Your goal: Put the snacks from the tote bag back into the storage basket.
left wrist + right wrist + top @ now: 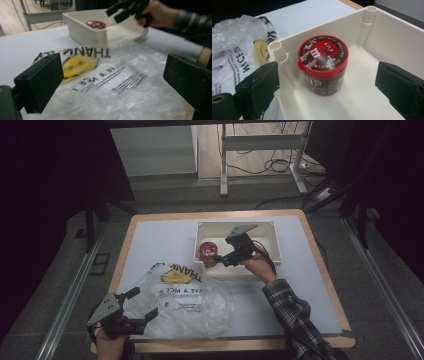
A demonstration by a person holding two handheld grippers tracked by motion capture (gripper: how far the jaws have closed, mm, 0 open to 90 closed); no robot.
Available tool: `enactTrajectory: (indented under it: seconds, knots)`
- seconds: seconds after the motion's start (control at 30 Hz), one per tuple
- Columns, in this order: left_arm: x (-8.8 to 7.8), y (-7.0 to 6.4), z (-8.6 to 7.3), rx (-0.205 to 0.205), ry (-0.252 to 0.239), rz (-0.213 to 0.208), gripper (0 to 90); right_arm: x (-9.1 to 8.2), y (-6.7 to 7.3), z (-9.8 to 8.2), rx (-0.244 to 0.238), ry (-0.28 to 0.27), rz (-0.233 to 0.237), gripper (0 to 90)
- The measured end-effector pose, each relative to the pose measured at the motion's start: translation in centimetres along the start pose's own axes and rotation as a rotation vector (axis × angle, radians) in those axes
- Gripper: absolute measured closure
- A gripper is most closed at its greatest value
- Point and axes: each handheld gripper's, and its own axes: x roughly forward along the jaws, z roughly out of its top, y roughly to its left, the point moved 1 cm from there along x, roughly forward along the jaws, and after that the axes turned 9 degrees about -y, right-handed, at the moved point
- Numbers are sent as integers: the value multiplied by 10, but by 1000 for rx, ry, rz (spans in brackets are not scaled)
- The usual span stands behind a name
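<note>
A candy jar with a red lid stands upright in the corner of a white bin. My right gripper hovers just short of it, open, its pads wide apart and touching nothing. From above, the jar is at the bin's left end, and the right gripper is just to its right. A clear plastic bag with black print lies in front, a yellow item inside. My left gripper is open at the bag's left edge, with the bag spread between its pads.
The white table top has a wooden rim. The bin with the jar's lid and the right gripper appear beyond the bag in the left gripper view. A metal frame and cables stand on the floor behind.
</note>
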Motion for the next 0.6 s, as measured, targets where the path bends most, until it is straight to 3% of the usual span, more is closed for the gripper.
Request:
enactTrajectory:
  seconds: [0.03,0.27,0.6]
  knots:
    - [2,-2,0,28,21,9,28,-1,0,0,-4,-2,1,56]
    - [4,-4,-1,62,48,31,26,-1,7,-6,-17,-25,17,56]
    - [5,-4,-2,62,50,50,18,-10,13,-3,-17,-52,36,55]
